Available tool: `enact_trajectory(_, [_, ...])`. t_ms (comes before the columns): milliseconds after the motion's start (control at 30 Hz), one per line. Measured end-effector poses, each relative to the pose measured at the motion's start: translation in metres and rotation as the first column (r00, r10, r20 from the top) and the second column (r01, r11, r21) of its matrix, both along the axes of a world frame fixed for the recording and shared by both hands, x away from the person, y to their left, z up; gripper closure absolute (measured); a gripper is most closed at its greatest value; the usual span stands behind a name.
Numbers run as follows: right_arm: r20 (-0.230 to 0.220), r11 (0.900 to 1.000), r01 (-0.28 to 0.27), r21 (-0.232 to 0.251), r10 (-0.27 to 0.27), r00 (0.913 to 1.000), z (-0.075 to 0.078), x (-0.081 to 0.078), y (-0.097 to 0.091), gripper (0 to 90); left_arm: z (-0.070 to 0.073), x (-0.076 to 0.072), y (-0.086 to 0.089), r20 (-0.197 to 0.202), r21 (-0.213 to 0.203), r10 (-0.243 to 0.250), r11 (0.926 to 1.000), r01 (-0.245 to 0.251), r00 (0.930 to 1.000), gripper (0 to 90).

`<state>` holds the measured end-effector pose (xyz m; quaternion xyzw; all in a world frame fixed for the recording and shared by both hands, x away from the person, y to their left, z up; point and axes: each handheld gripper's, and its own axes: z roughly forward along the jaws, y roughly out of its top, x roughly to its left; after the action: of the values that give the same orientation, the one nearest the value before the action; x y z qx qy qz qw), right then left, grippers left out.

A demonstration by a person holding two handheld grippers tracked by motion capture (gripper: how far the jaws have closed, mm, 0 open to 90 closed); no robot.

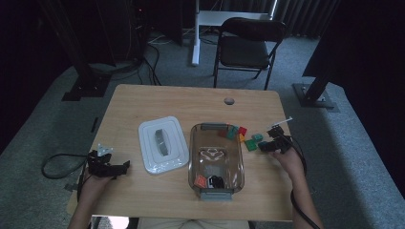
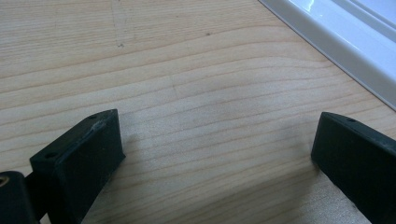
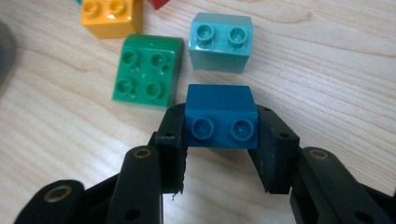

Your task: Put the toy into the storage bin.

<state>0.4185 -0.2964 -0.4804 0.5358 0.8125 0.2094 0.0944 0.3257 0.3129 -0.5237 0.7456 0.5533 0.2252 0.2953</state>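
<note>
While your right gripper (image 1: 270,144) sits at the right edge of the surface (image 1: 143,102) in the high view, its jaws meet a dark block beside the loose bricks; your left gripper (image 1: 109,167) rests near the front left corner, well apart from the white lid (image 1: 162,143) and the clear bin (image 1: 216,160).

High view. Risks: carrying the block to the bin means passing the bricks heaped at its far right corner, and a low pass may knock them. Hard to make out: the dim light blurs the small red and dark items inside the bin; you cannot tell the jaw state of either gripper from here.

Left gripper view. Jaws spread wide over bare wood, nothing between them. A strip of the lid's rim (image 2: 336,37) is cut off at the upper right. Risk: little, as long as this hand keeps out of the way.

Right gripper view. Jaws pinch the dark blue block (image 3: 220,119) by its two short sides, studs facing you; it appears to rest on the surface. Risks: the pads catch just the near part of the block, so it may pivot or slip when you lift; the light teal block (image 3: 220,43) and green brick (image 3: 147,70) lie just beyond and may be nudged. The yellow brick (image 3: 111,16) is cut off at the top edge, and the pad contact faces are hidden.
</note>
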Motion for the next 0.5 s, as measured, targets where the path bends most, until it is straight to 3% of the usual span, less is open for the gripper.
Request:
enact_trajectory(300, [0.053,0.9982,-0.052,0.029,0.05,0.9973,0.026,-0.022,-0.003,58.7,0.0,0.0,0.0,0.0,0.0,0.0,1.0,0.0,1.0,2.6])
enact_trajectory(500, [0.1,0.9938,-0.107,0.031,0.103,0.9896,0.047,-0.037,0.003,58.8,0.0,0.0,0.0,0.0,0.0,0.0,1.0,0.0,1.0,2.6])
